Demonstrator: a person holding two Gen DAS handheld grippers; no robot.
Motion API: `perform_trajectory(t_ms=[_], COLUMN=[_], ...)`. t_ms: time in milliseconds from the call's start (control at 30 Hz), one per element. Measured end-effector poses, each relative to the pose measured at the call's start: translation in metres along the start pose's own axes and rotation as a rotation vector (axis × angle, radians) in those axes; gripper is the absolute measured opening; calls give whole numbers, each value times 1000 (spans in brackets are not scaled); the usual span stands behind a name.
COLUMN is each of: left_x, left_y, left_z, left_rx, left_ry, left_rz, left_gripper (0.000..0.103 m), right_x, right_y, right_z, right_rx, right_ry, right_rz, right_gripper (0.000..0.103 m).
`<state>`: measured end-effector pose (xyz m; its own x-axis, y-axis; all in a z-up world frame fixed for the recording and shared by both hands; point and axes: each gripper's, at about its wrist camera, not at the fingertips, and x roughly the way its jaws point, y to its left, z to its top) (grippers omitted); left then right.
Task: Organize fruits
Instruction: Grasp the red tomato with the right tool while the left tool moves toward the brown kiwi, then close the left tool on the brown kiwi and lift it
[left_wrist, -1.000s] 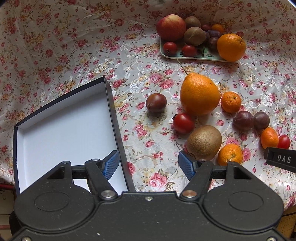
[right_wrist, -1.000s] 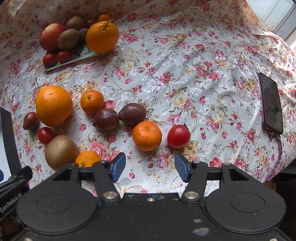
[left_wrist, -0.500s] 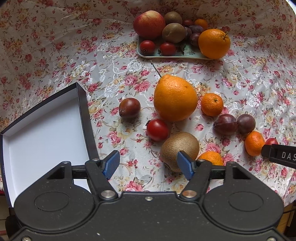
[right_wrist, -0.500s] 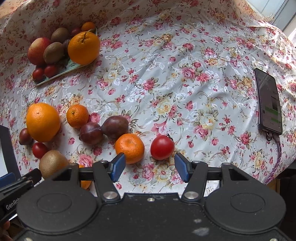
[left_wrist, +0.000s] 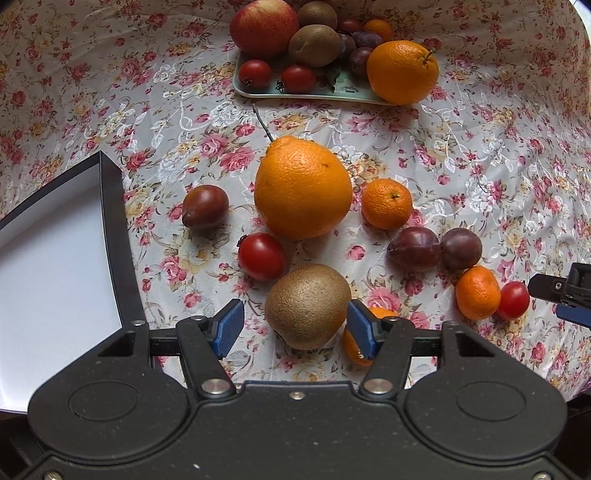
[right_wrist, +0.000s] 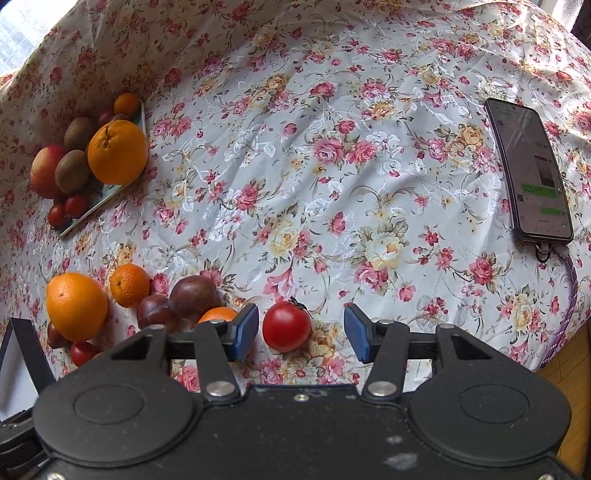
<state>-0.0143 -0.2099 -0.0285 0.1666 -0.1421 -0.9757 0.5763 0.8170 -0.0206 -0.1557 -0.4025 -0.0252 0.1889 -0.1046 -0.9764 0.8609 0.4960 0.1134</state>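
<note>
My left gripper (left_wrist: 295, 328) is open, its blue pads on either side of a brown kiwi (left_wrist: 307, 305) lying on the floral cloth. Beyond the kiwi lie a red tomato (left_wrist: 261, 256), a large orange (left_wrist: 303, 187), a dark plum (left_wrist: 205, 207), a mandarin (left_wrist: 386, 204) and two more plums (left_wrist: 413, 249). A second mandarin (left_wrist: 354, 345) is half hidden behind the right pad. My right gripper (right_wrist: 301, 332) is open around a red tomato (right_wrist: 286, 325), with a mandarin (right_wrist: 217, 315) just behind its left finger. The right gripper's tip shows at the left wrist view's edge.
An open dark box with a white inside (left_wrist: 55, 266) lies at the left. A pale tray (left_wrist: 314, 93) at the back holds an apple, kiwis, tomatoes, plums and an orange. A phone (right_wrist: 529, 173) with a cable lies far right, near the table's edge.
Both grippers moved forward and lower. The kiwi now sits between the left pads, and the red tomato between the right pads. The box slid left in the left view.
</note>
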Motion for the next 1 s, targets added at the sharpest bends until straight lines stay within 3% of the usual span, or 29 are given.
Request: perform_trajectory(t_ms=[367, 500, 533, 600, 800, 1000], left_x=[15, 23, 24, 26, 32, 35], left_y=[-1, -1, -1, 0, 0, 3], left_z=[6, 8, 8, 10, 10, 12], left_rx=[-23, -26, -27, -35, -43, -81], left_ry=[25, 45, 49, 58, 93, 85], left_rz=[-18, -23, -23, -27, -31, -54], left_gripper=[65, 64, 64, 64, 64, 61], right_x=[29, 42, 42, 39, 36, 17], right_y=[16, 16, 16, 18, 18, 20], right_z=[-10, -9, -9, -7, -1, 2], right_rx=[-46, -29, -26, -36, -12, -18], right_ry=[-2, 53, 47, 25, 37, -16], right_rz=[-67, -93, -96, -87, -83, -65], right_gripper=[52, 49, 48, 35, 35, 35])
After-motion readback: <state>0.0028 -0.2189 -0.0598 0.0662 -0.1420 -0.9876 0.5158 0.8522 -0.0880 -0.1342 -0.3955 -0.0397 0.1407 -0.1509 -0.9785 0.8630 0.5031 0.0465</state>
